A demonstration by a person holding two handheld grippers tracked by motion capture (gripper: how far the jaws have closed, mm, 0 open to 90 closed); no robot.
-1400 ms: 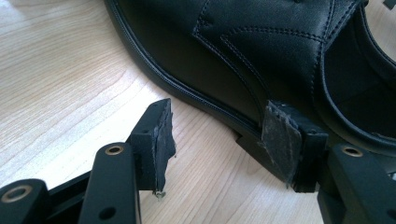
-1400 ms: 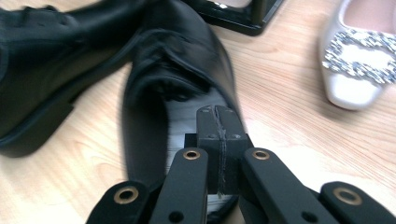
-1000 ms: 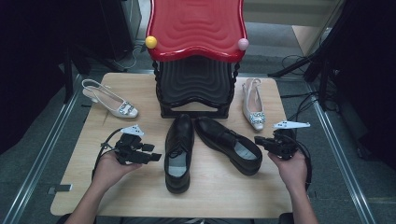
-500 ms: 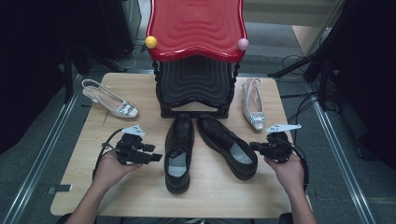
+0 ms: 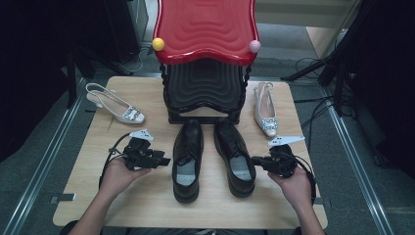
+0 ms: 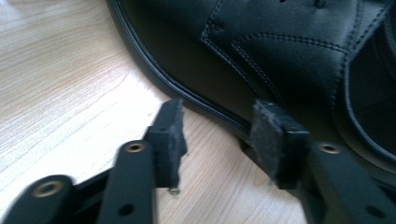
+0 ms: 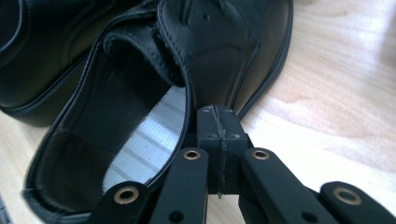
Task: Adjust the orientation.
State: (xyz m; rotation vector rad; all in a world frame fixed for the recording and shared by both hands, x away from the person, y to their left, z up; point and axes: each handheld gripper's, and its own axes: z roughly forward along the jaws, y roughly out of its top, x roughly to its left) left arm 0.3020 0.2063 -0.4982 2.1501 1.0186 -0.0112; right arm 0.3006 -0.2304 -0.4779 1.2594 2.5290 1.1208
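Two black leather shoes stand side by side mid-table, toes away from me: the left shoe (image 5: 187,159) (image 6: 289,60) and the right shoe (image 5: 236,157) (image 7: 140,93). My left gripper (image 5: 165,160) (image 6: 219,140) lies level just left of the left shoe, pointing at its side. Its jaws have just been closing and stand apart, with only bare wood between the pads (image 6: 176,135). My right gripper (image 5: 254,160) (image 7: 217,122) is shut on nothing, and its closed tips rest against the outer side of the right shoe near the collar.
A two-tier stand with a red top (image 5: 205,29) and a black lower shelf (image 5: 204,90) sits at the back centre. One silver heeled shoe (image 5: 116,105) lies at back left, another (image 5: 265,110) at back right. The wooden table (image 5: 147,205) ends close in front of the hands.
My right gripper slid left against the right shoe, which turned from slanted to nearly parallel with the left shoe. The left gripper's jaws narrowed; its hand stayed put.
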